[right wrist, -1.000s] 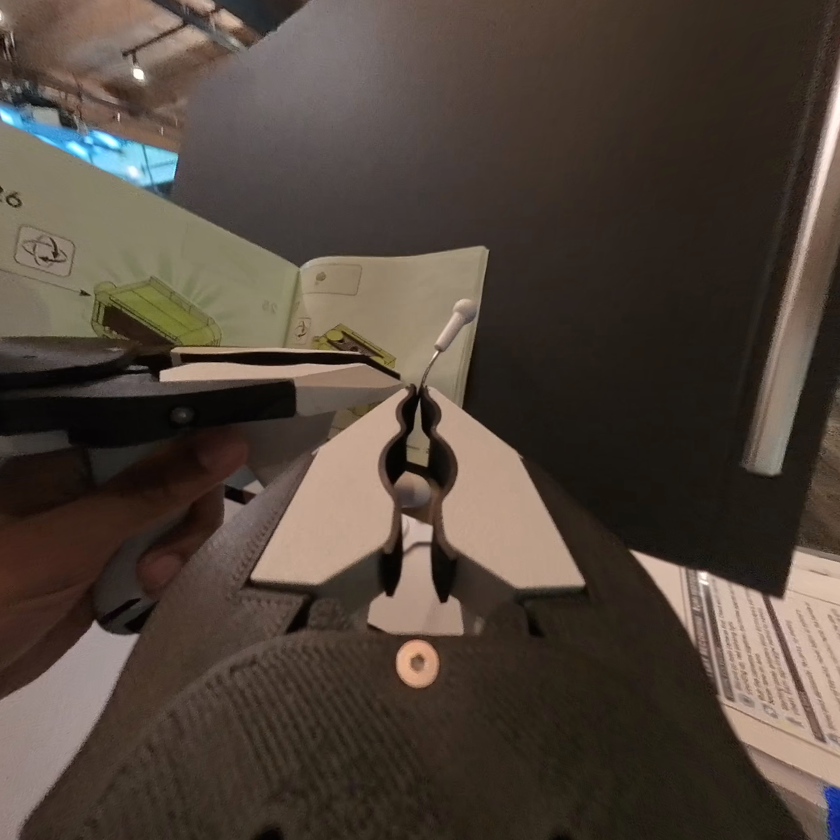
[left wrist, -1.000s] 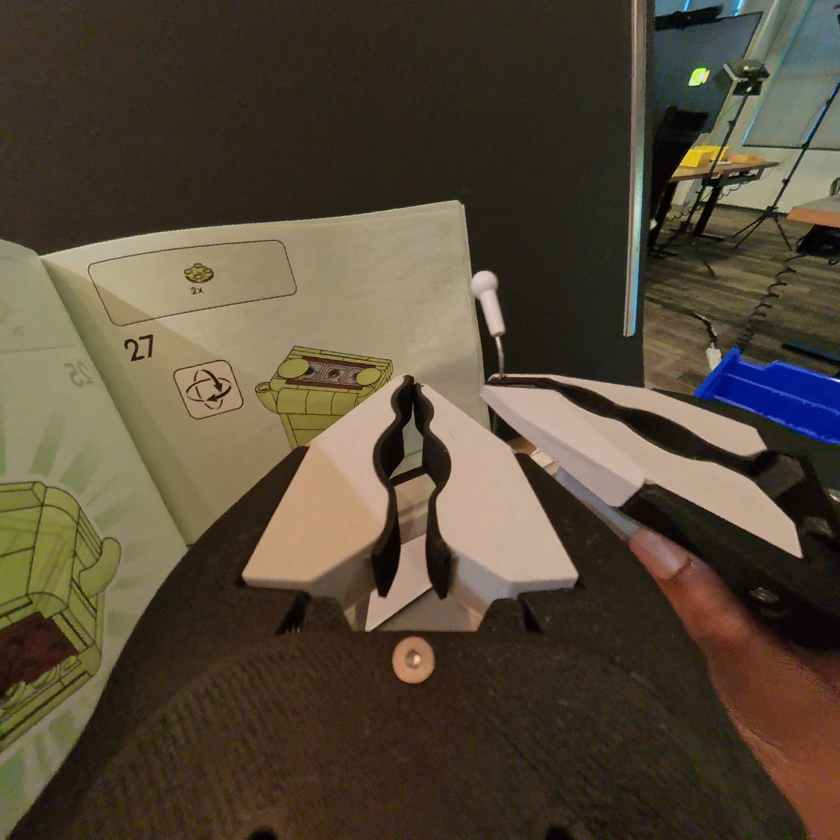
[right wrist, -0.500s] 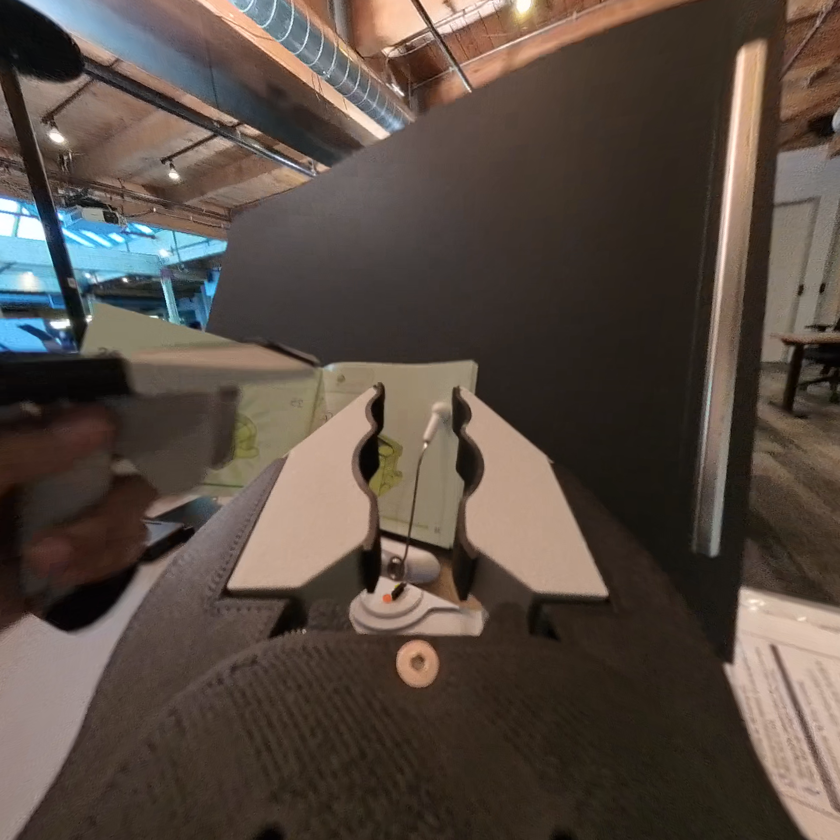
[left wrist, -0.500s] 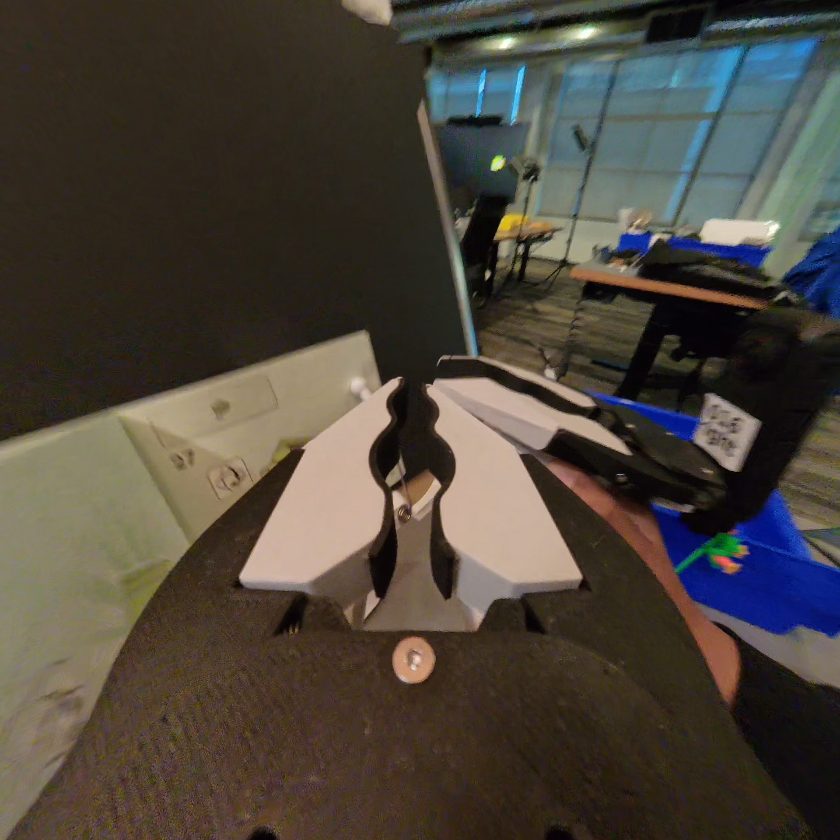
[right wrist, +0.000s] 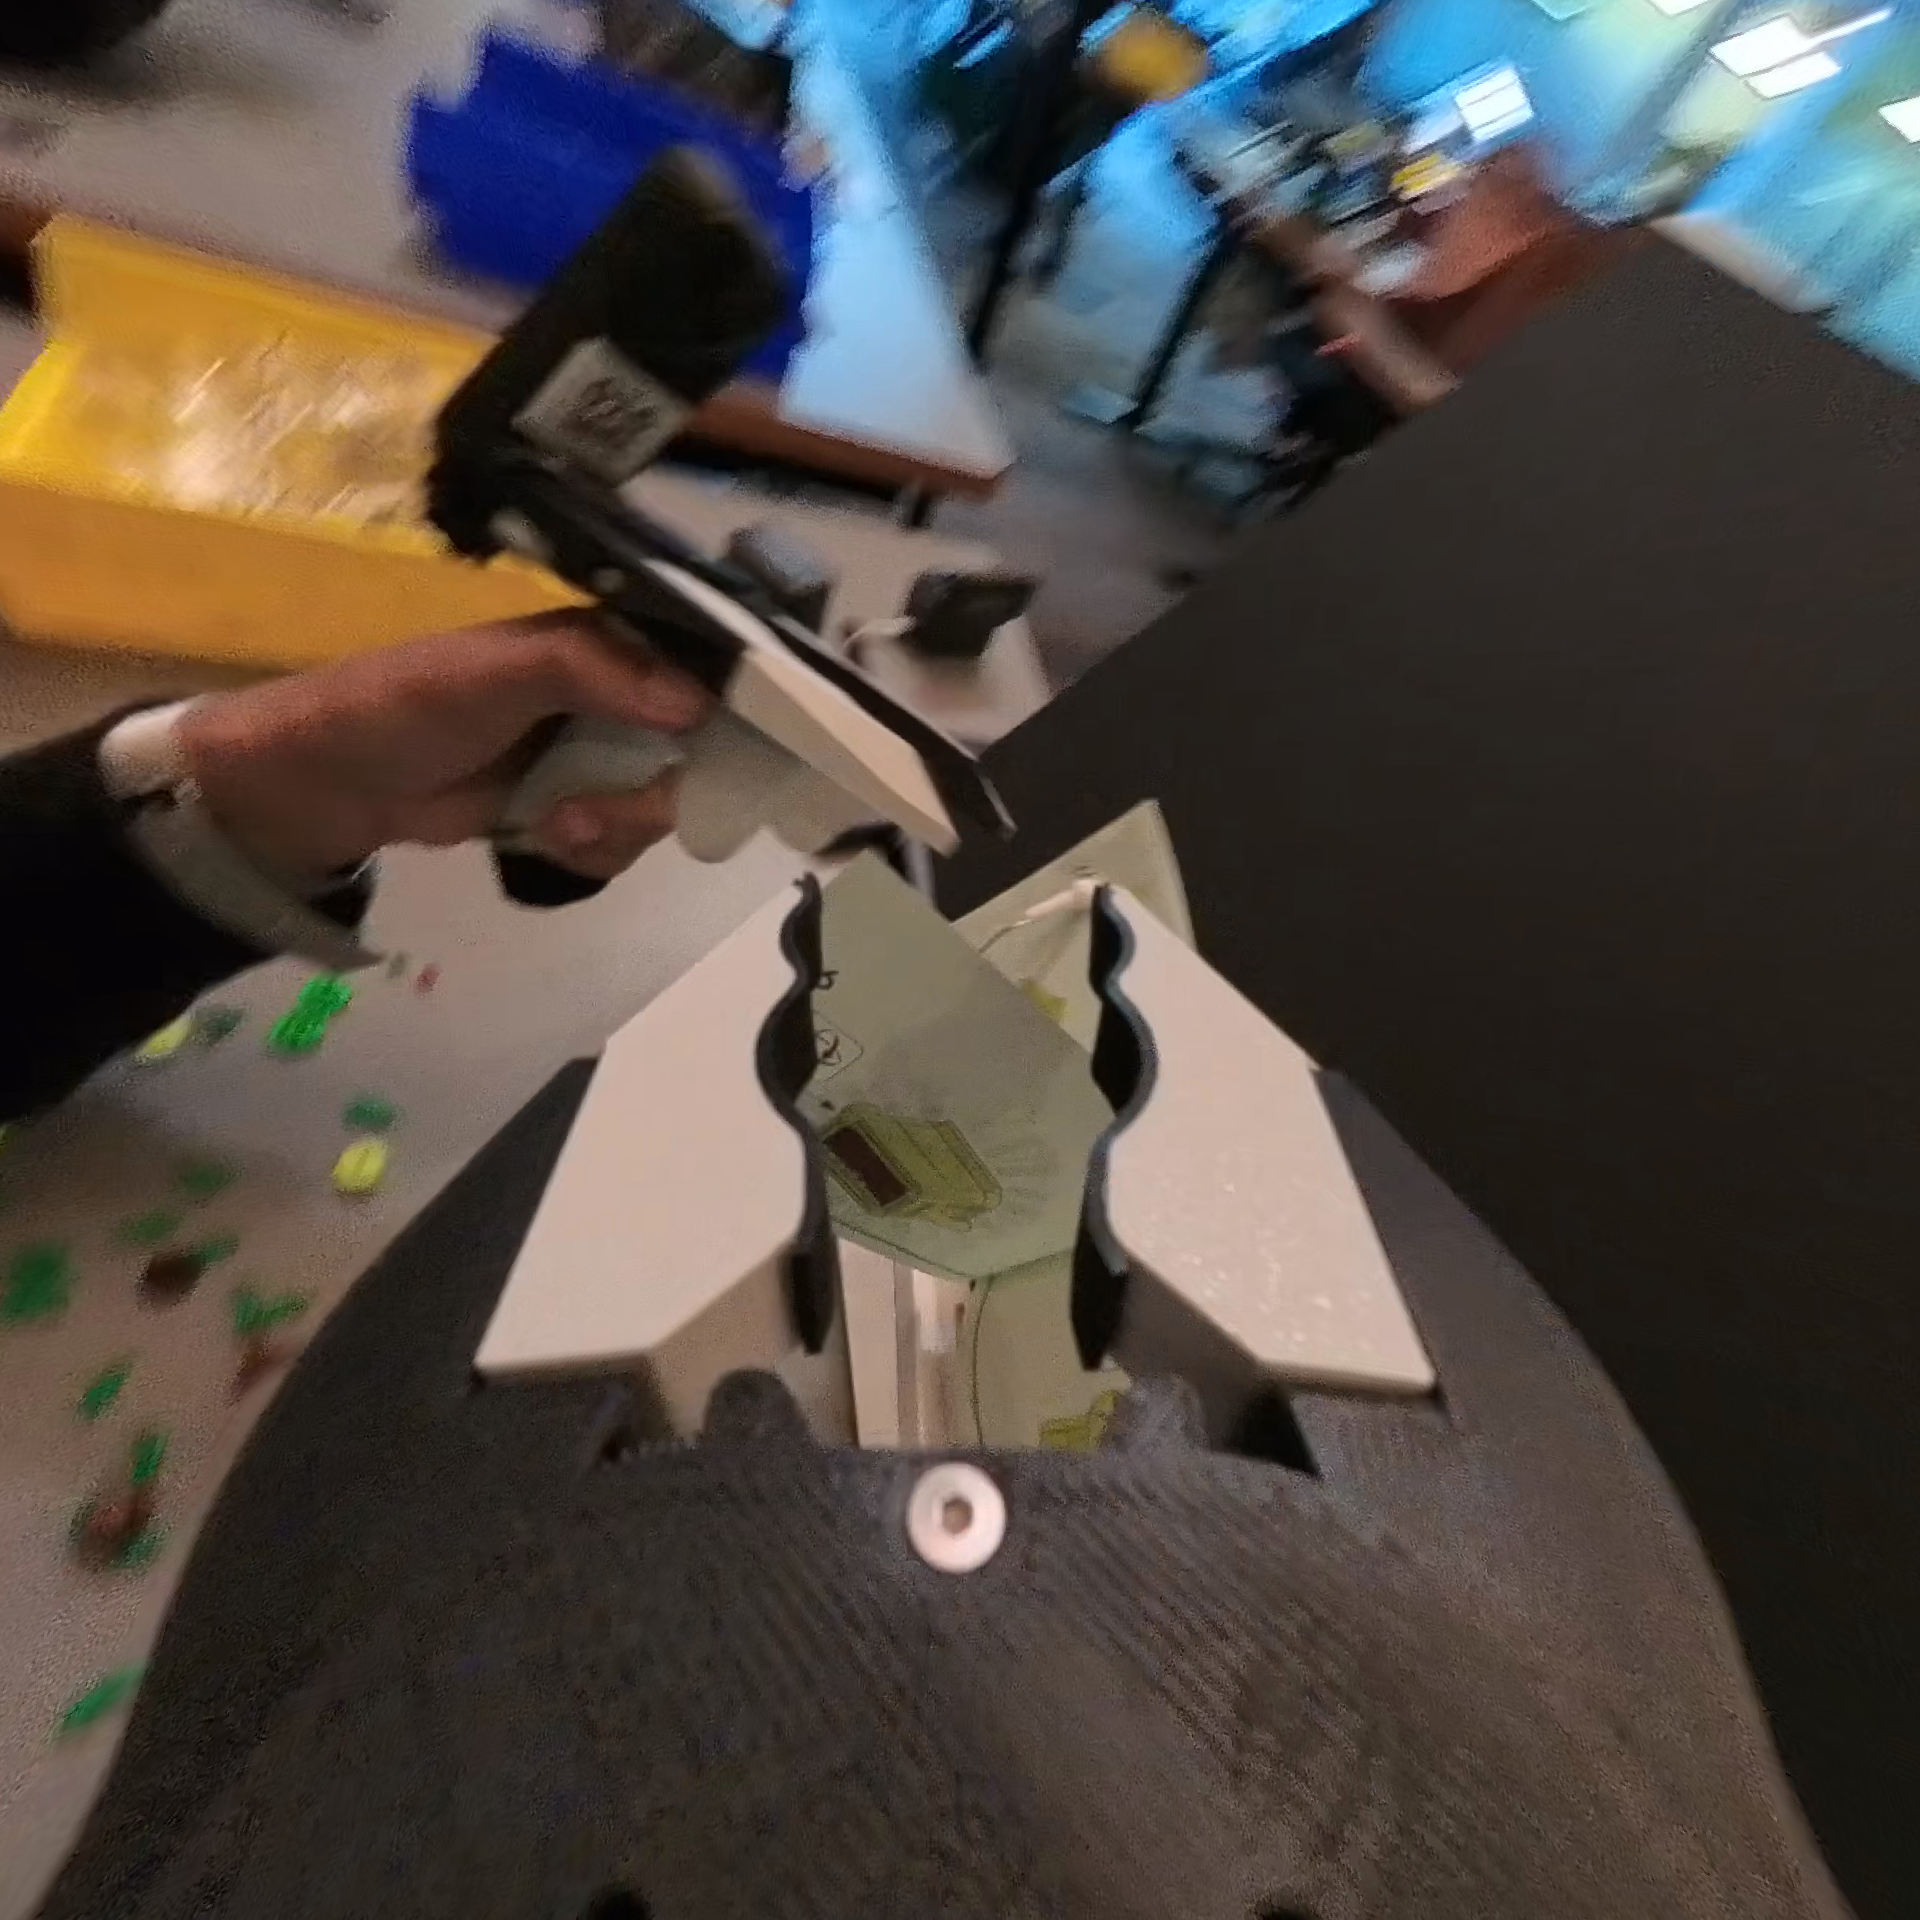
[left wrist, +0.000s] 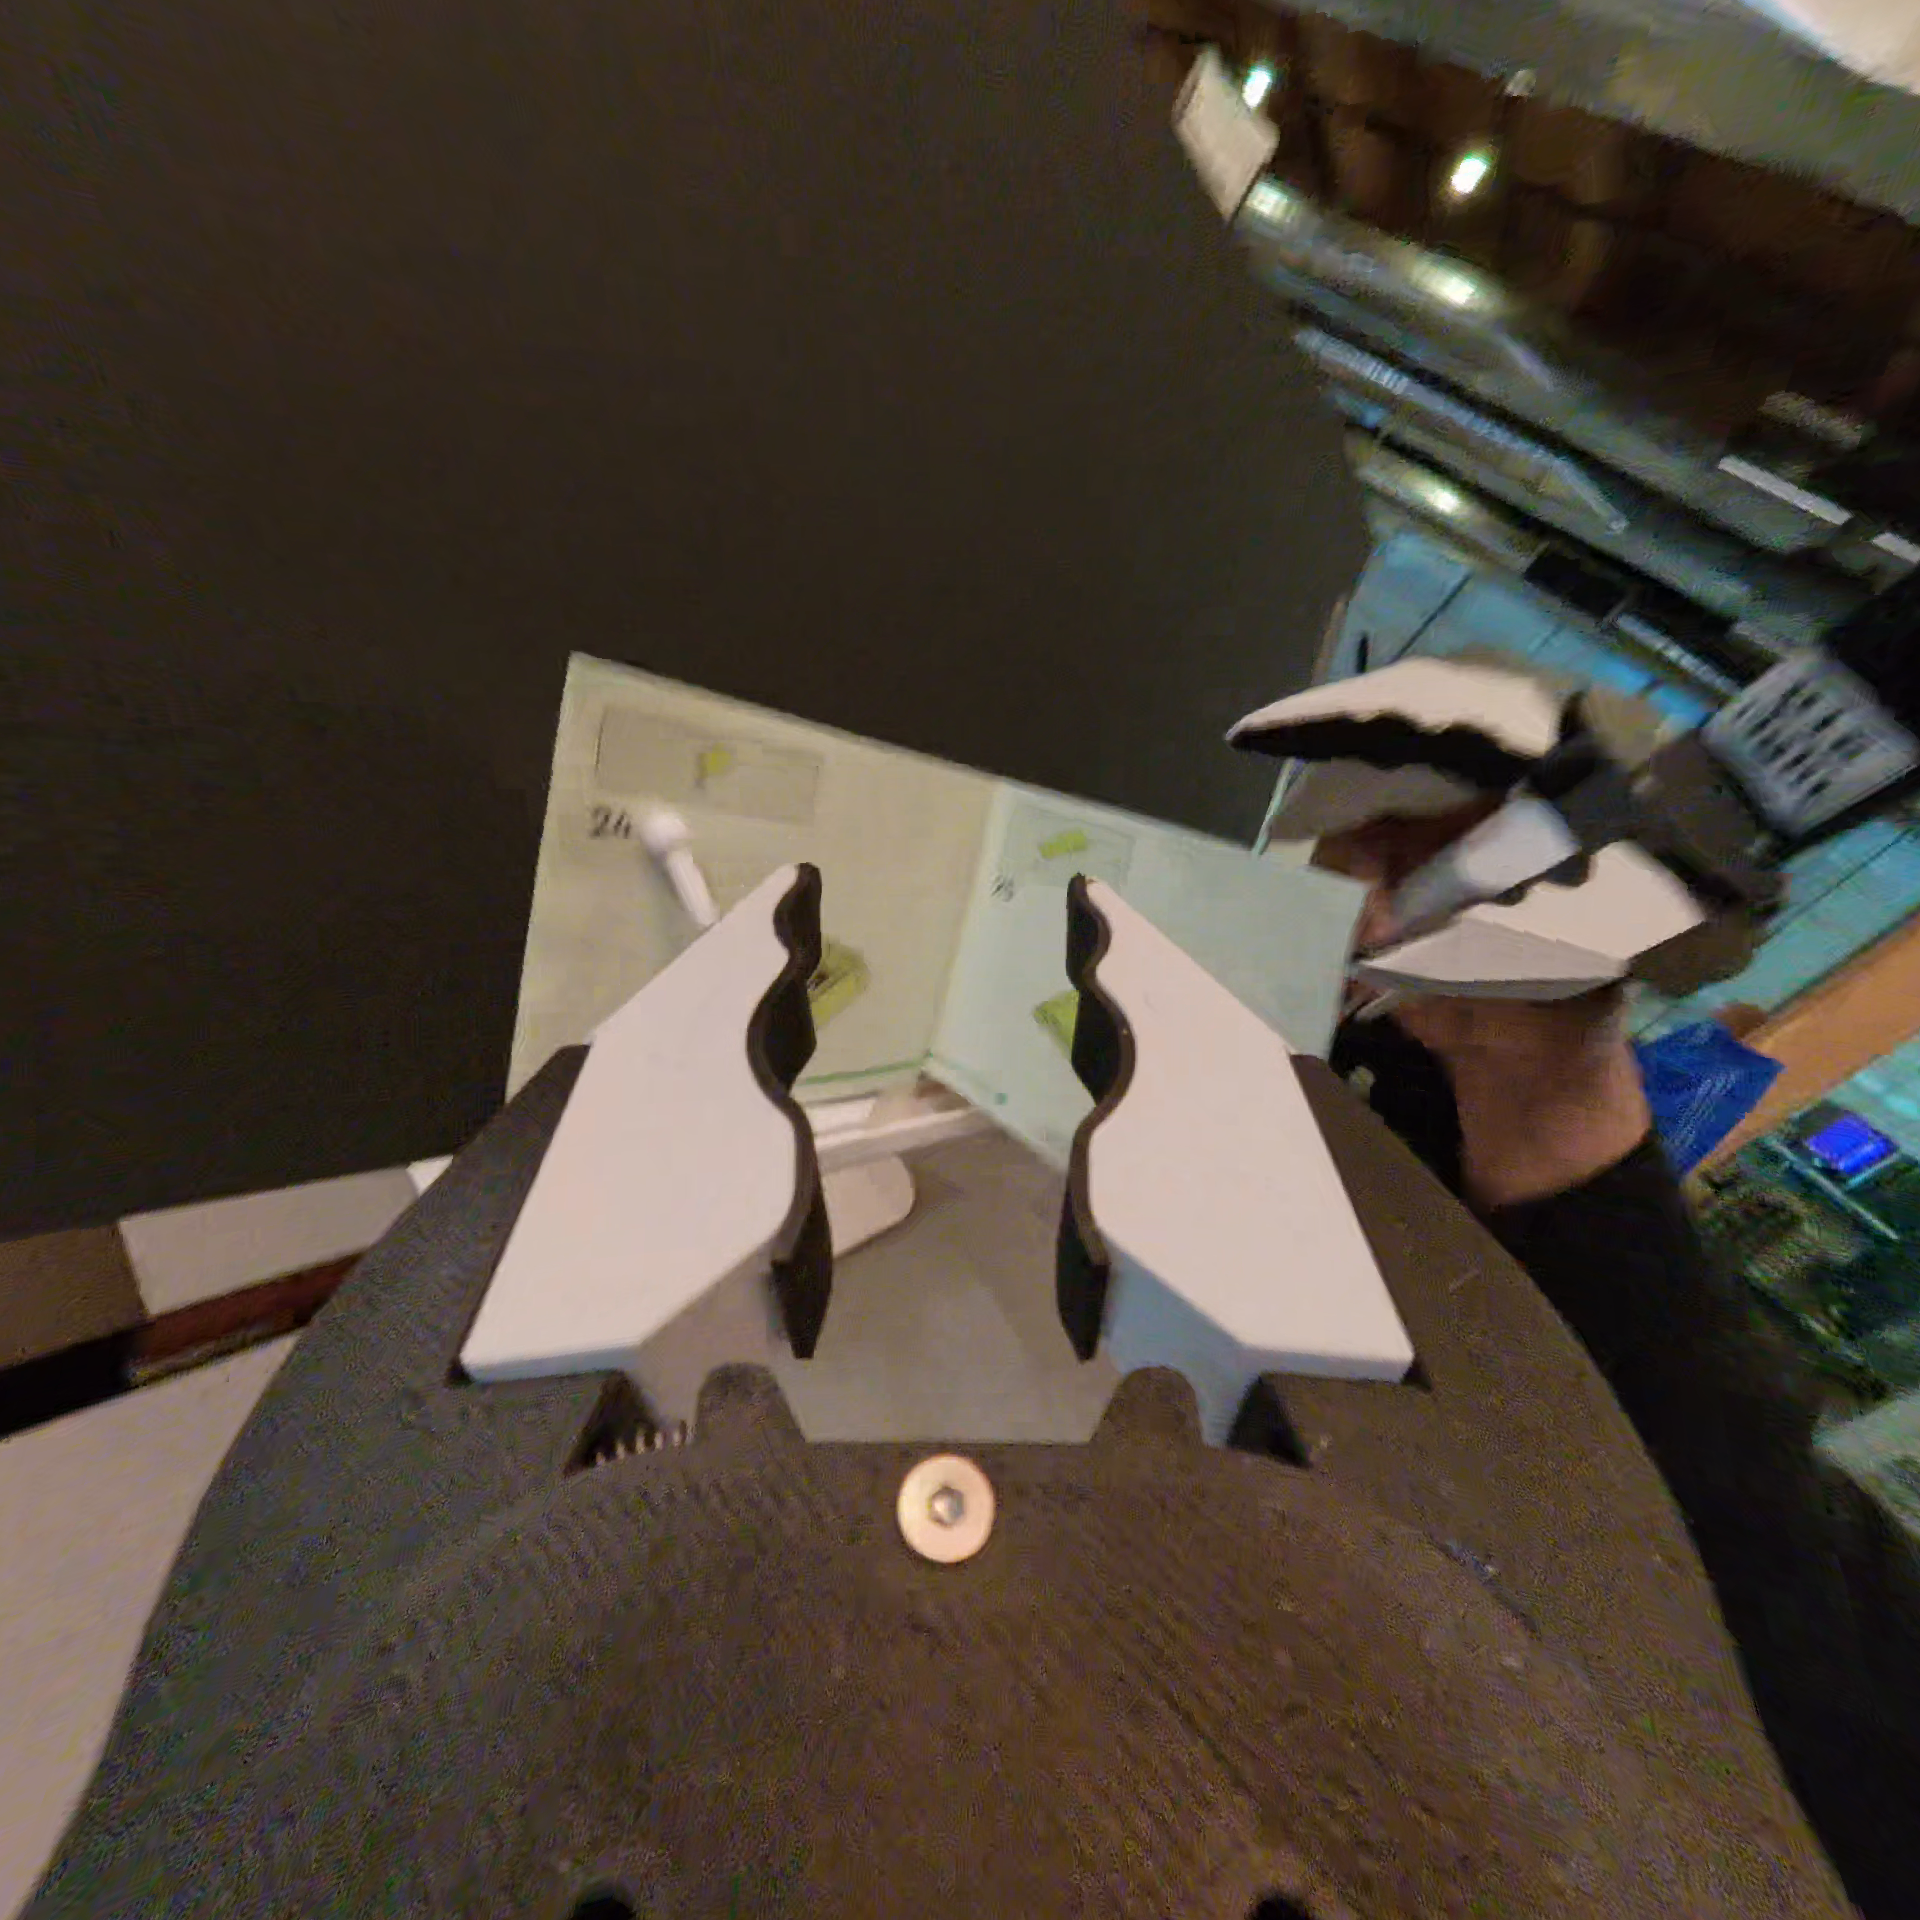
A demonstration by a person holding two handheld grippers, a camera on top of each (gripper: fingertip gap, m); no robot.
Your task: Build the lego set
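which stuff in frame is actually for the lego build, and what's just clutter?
For the build:
- instruction booklet, open, propped against the black board
- loose green and brown bricks on the white table
- left tool, open
- right tool, open

Lying about:
- yellow bin
- blue bin
- black board
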